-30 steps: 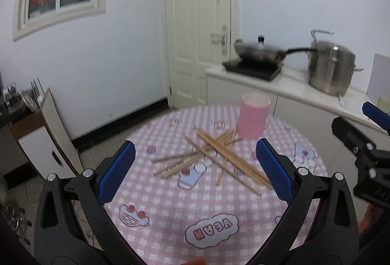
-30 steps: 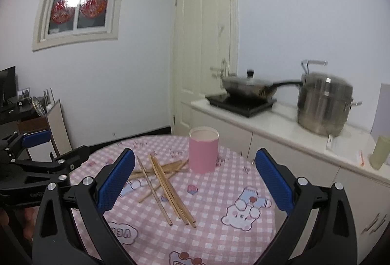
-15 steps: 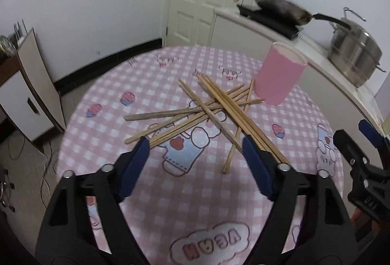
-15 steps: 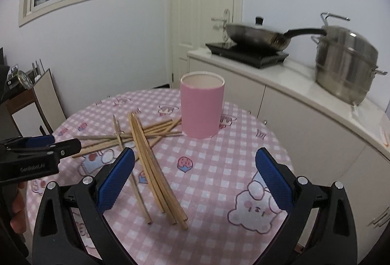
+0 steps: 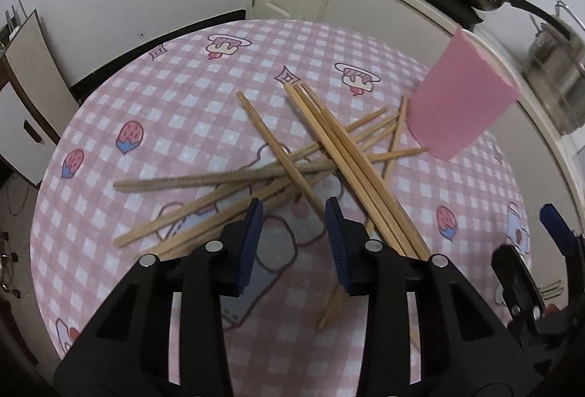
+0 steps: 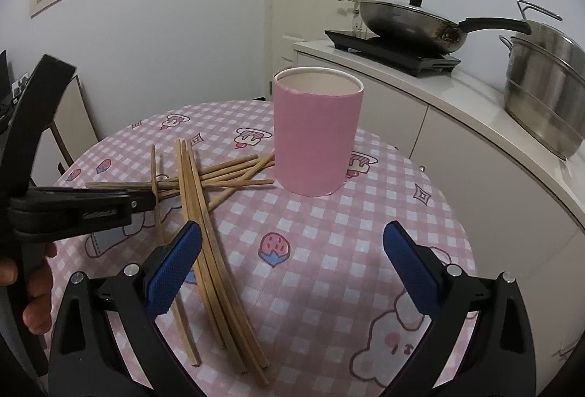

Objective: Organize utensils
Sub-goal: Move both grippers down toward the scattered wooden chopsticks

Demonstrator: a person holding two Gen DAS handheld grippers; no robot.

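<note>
Chopsticks [image 5: 278, 174] lie in a loose crossed heap on the pink checked tablecloth [image 5: 182, 68], none yet in the pink cup [image 6: 317, 137] that stands upright just beyond the heap's far right end. Farthest left in the left wrist view, several sticks fan out nearly flat across the cloth; the single chopstick [image 5: 281, 155] runs diagonally over them toward the camera. The left gripper [image 5: 292, 229] hangs tilted down over its near end with jaws closing, the stick's tip showing in the gap and the pads seemingly not yet pressing on it. To do this well, I judge the pads should meet that one stick alone, clear of the flat sticks under it, then lift it straight up before tipping it, so the pile is not dragged along. Right of it, a tight bundle of long sticks [image 6: 204, 225] runs beside the jaws and could be snagged. Farther right, the right gripper [image 6: 292, 254] waits with jaws wide apart and empty, low over the cloth in front of the cup; it could steady the cup.
</note>
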